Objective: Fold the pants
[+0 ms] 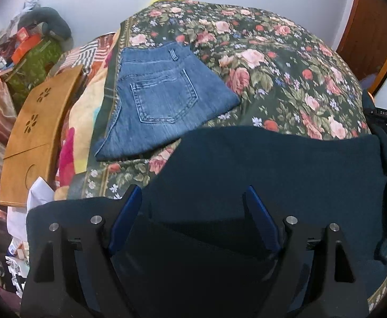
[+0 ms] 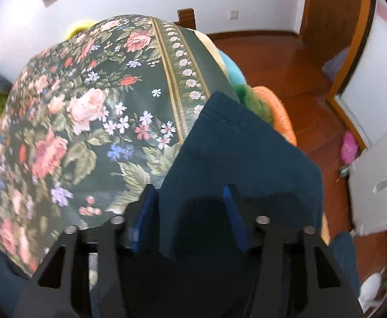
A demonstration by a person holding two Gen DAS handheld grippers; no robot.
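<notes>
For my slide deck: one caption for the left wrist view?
Left claw open over dark pants, folded jeans lying beyond on floral bedspread.

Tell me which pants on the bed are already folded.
The blue jeans, lying as a compact folded stack with the back pocket up, farther back on the floral bedspread. The dark teal pants are spread out under the grippers.

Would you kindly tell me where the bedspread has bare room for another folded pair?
Free: floral bedspread right of the folded jeans, beyond the dark teal pants. Crowded: the left edge, by the wooden board and clutter.
</notes>
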